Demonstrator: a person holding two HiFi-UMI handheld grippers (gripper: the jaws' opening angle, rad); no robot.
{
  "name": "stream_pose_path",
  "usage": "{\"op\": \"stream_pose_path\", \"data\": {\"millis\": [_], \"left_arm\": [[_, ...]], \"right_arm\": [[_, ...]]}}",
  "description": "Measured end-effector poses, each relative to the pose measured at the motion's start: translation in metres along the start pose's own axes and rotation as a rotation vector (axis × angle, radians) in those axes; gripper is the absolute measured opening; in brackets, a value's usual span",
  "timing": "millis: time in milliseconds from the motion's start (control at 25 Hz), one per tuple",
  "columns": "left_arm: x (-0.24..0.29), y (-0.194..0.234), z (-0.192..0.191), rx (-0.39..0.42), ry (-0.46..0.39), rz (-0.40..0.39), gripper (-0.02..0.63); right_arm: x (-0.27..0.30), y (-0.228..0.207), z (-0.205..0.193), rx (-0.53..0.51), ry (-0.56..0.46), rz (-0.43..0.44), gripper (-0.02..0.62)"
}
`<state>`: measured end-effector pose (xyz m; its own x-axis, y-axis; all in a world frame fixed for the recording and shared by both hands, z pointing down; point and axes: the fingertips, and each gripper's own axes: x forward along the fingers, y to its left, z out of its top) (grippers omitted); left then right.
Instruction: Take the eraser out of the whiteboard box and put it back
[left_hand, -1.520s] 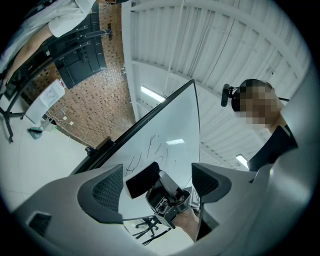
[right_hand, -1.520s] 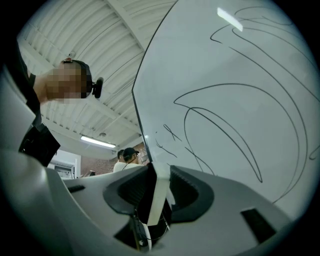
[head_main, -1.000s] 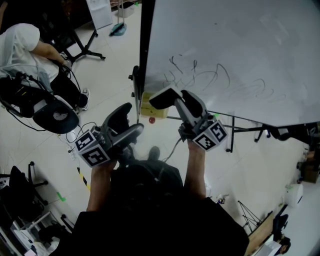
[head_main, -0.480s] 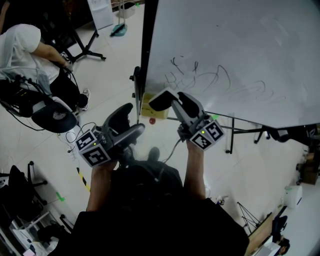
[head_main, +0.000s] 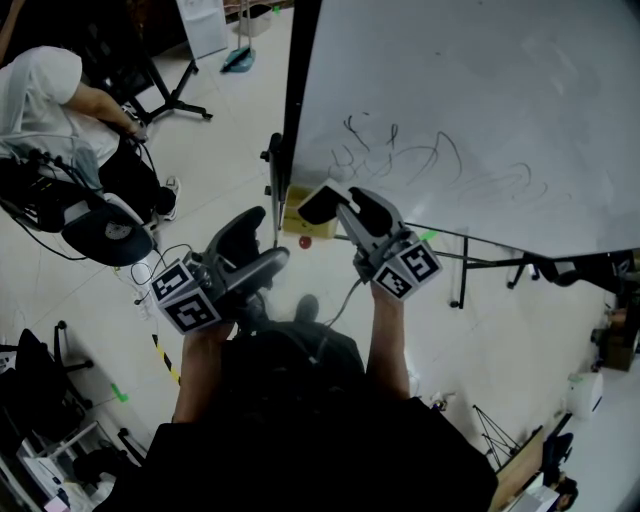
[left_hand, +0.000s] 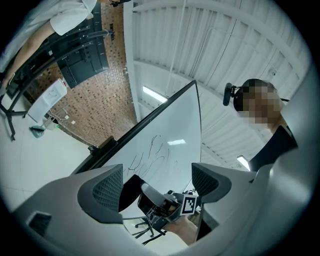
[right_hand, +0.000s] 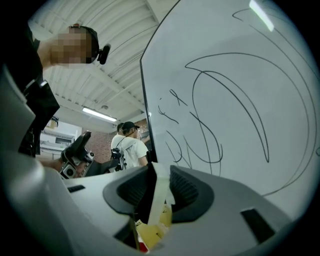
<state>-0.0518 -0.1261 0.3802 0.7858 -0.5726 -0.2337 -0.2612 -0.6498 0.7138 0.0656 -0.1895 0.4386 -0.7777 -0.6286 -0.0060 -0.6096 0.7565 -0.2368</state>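
The eraser (head_main: 318, 201), a black block with a white face, sits clamped between the jaws of my right gripper (head_main: 335, 203), just in front of the lower left part of the scribbled whiteboard (head_main: 480, 100). A yellow whiteboard box (head_main: 291, 217) hangs at the board's lower left corner, right below the eraser. The right gripper view has the eraser's white edge (right_hand: 158, 195) pinched between the pads, with the yellow box (right_hand: 156, 227) underneath. My left gripper (head_main: 262, 241) stays open and holds nothing, a little left of the box. Through its jaws the left gripper view catches the right gripper (left_hand: 167, 206).
The whiteboard's black frame edge (head_main: 293, 100) runs down the left side, and its stand legs (head_main: 462, 270) spread across the floor. A small red object (head_main: 304, 241) lies under the box. Another person (head_main: 45, 90) sits at upper left among chairs and cables.
My right gripper has sunk slightly with the eraser, closer to the yellow box, and rolled a little. The left gripper has kept still.
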Motion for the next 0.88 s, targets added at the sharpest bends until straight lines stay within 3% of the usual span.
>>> {"op": "stream_pose_path", "data": {"millis": [880], "left_arm": [[-0.007, 0.004, -0.001, -0.006, -0.009, 0.017, 0.426]], "right_arm": [[0.010, 0.004, -0.032, -0.078, 0.110, 0.003, 0.156]]}}
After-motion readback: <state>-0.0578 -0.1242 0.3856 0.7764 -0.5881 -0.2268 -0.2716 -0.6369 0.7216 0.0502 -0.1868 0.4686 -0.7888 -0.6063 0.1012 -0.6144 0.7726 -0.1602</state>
